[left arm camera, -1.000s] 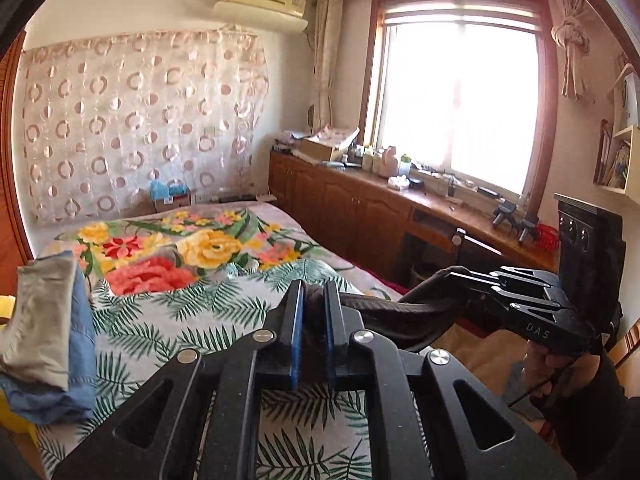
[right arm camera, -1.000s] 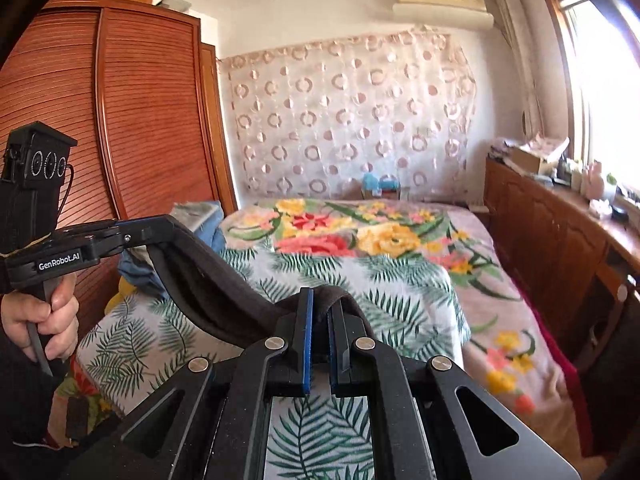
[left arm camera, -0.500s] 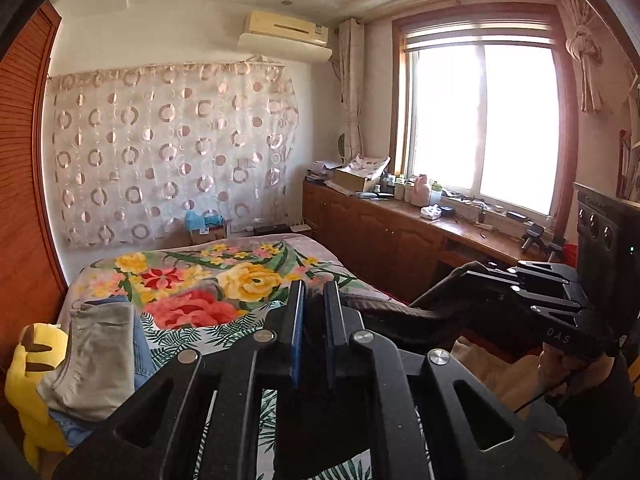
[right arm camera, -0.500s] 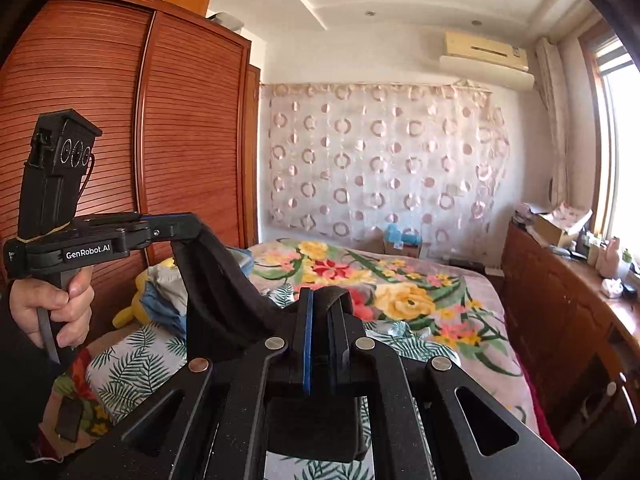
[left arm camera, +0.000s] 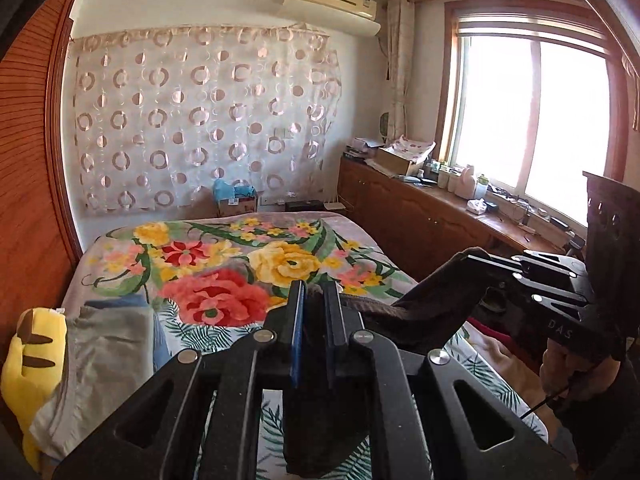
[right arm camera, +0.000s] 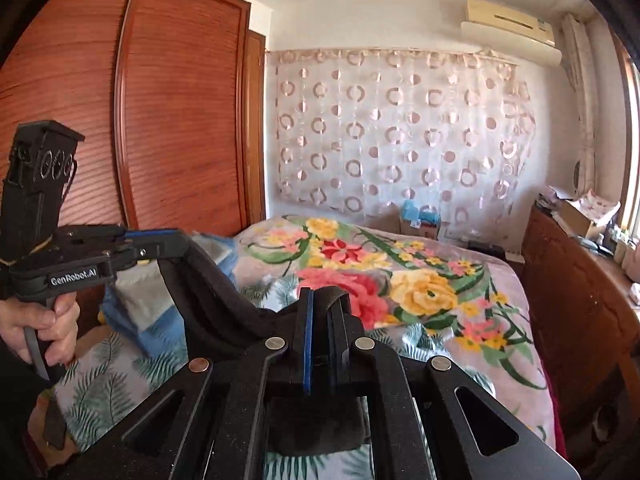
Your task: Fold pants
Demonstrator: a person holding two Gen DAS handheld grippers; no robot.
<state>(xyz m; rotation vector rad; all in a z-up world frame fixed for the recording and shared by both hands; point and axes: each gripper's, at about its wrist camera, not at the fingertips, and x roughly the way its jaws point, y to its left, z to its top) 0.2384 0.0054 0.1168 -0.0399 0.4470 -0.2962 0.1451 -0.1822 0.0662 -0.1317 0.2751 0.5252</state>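
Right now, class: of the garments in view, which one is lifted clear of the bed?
The dark pants, stretched in the air between the left gripper and right gripper. The grey garment and blue garment lie stacked at the bed's edge.

Both tongs (left arm camera: 313, 292) (right arm camera: 325, 300) raised above bed (left arm camera: 120, 248) — pants (left arm camera: 424, 312) lifted along, hanging lower part hidden.

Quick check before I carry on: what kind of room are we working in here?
A home bedroom, most likely. There is a bed with a floral-print blanket, a tall reddish-brown wooden wardrobe beside it, and a cream wall-mounted air conditioner above a circle-patterned sheer curtain.
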